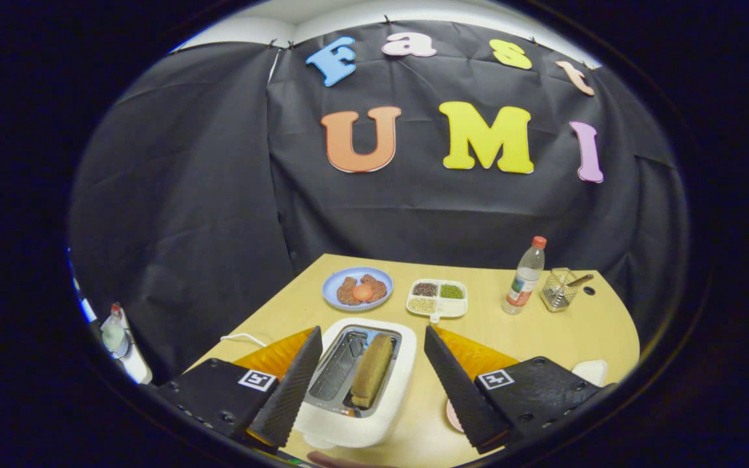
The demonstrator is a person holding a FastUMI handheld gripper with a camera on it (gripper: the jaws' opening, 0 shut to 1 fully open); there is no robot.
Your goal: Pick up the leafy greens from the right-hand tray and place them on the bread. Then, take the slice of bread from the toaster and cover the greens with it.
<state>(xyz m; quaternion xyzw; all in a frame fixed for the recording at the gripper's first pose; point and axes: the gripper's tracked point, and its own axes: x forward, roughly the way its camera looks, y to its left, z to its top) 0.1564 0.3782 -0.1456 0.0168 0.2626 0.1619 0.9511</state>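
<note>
A white toaster point(374, 390) sits on the wooden table point(543, 331), directly between and below my two fingers. A brown slice of bread point(372, 369) stands upright in its right slot; the left slot is bare. My gripper point(371, 377) is open, one black finger point(293, 383) on each side of the toaster, touching nothing. Beyond the toaster lies a blue plate point(335, 292) with brown food and an orange-red round piece point(363, 292). A white divided tray point(437, 298) to its right holds green, dark and pale fillings.
A plastic water bottle with a red cap point(525, 276) and a wire mesh holder point(560, 289) stand at the far right of the table. A white dish edge point(590, 370) shows beside the right finger. A white cable point(241, 338) trails left of the toaster.
</note>
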